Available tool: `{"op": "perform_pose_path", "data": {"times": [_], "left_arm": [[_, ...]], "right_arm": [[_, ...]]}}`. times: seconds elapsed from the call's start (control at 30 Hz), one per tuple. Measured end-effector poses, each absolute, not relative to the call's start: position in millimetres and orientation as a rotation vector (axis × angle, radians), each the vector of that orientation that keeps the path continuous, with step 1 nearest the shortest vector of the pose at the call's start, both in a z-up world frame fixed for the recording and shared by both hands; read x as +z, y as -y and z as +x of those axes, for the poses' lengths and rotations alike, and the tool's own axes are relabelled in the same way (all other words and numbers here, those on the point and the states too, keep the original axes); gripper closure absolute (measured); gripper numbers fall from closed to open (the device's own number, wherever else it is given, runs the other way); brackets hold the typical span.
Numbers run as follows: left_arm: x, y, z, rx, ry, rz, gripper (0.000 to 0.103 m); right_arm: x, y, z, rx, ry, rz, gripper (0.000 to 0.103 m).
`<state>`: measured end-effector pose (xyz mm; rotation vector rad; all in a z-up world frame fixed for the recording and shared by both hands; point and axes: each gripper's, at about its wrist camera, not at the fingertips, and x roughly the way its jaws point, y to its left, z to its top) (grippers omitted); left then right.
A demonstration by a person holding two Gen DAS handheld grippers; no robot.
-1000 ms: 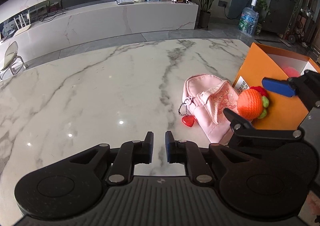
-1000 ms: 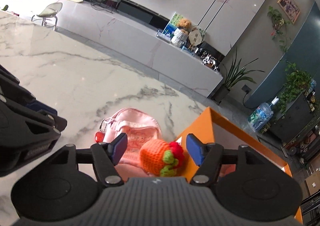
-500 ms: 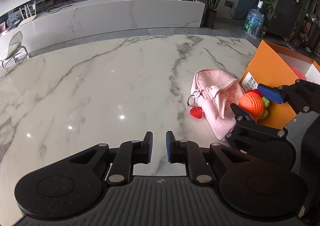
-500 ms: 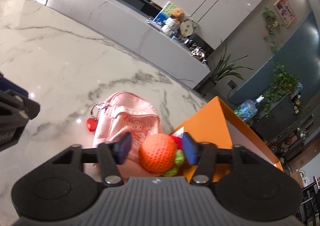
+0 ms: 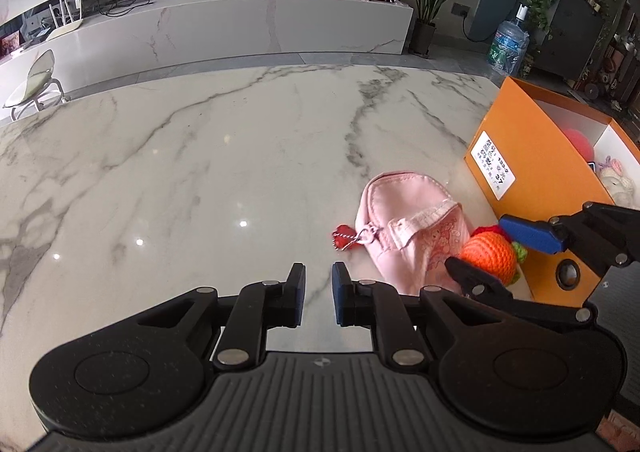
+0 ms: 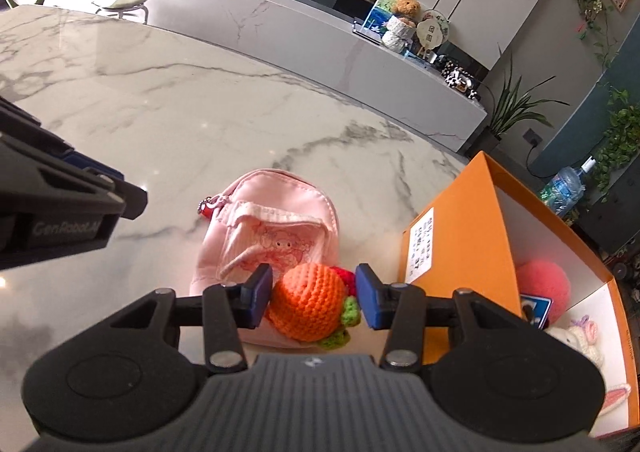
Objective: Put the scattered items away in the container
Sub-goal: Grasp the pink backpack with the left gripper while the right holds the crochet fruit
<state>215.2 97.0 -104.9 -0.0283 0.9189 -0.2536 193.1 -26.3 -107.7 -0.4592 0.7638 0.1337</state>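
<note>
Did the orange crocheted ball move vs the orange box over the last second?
Cannot tell: both cameras shifted. The orange crocheted ball sits between the right gripper fingers, beside the orange box, not inside.

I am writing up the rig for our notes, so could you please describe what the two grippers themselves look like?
Both are matte black plastic. The left gripper and the right gripper each have a ribbed grey-black base, two rounded side housings with disc shapes, and linkage bars joined by silver rivets. The fingers carry flat blue pads. The left gripper's side reads "GenRobot.AI" in pale letters in the right wrist view. No cables or sleeves show.
</note>
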Motion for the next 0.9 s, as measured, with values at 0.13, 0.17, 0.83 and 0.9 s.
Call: {"op": "perform_pose_path", "data": {"times": [0.13, 0.17, 0.83, 0.9], "left_arm": [[-104.8, -97.9, 197.7, -0.271, -0.943, -0.045, 0.088], [-105.0, -97.5, 193.5, -0.275, -0.95, -0.046, 0.087], [-108.9, -76.6, 171.8, -0.278, -1.001, -0.116, 0.058], [-111.3, -73.9, 174.5, -0.263, -1.004, -0.106, 0.058]], "right_arm": [[-103.3, 23.2, 166.7, 0.191, -0.771, -0.437, 0.055], [-102.5, 22.7, 160.7, 0.2, -0.771, -0.432, 0.055], [-91.3, 56.2, 113.1, 0.172, -0.806, -0.319, 0.056], [-95.3, 60.4, 115.6, 0.162, -0.816, -0.31, 0.056]]}}
